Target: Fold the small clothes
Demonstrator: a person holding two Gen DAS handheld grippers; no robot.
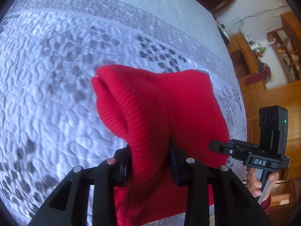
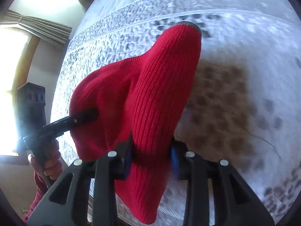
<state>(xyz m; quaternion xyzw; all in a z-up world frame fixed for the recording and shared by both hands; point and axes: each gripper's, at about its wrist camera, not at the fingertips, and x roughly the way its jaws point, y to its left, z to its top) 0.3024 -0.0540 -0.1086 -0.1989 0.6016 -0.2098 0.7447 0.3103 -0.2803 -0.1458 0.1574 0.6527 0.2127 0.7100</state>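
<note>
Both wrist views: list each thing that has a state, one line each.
Red knit garment: lifted off the bed, bunched, hanging between both grippers.
Left gripper: shut on the garment.
Right gripper: shut on the garment.
Quilted bedspread: spread flat.

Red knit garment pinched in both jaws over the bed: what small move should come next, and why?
Probably lower the red knit garment onto the quilted bedspread. Left gripper and right gripper both clamp it, and it hangs bunched, too crumpled to fold.

Knit garment (image 1: 150, 113) between both grippers' jaws, above the quilt (image 1: 47, 75).
</note>
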